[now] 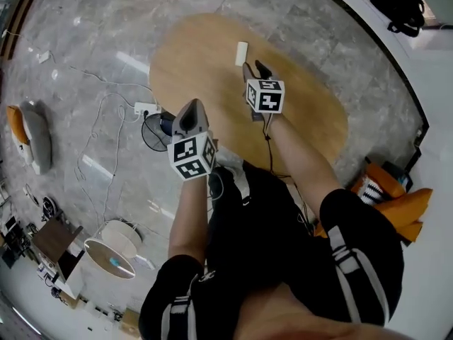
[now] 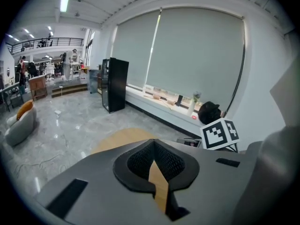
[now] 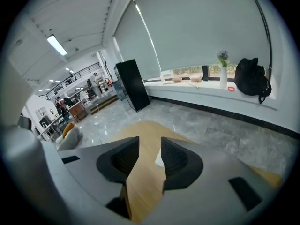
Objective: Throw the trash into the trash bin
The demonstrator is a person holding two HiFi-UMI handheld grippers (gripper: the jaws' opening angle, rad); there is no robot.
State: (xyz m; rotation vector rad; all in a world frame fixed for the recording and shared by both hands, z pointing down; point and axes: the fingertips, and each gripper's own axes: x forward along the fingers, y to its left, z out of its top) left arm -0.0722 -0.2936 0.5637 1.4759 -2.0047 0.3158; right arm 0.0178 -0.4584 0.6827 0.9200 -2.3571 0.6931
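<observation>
One oval table [image 1: 202, 52] carries one piece of white trash [image 1: 241, 53]; two grippers hang above it; the left gripper [image 1: 192, 107] has its jaws pressed together at the tips, nothing in them; the right gripper [image 1: 256, 68] has its jaws spread and empty, the trash lying just beyond them, untouched; one round white tub [image 1: 122, 234] stands on the floor, well apart.

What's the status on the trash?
Right gripper open, empty. Left gripper shut, empty. White trash piece lies on the table just ahead of right gripper, untouched. Nothing blocks it.
</observation>
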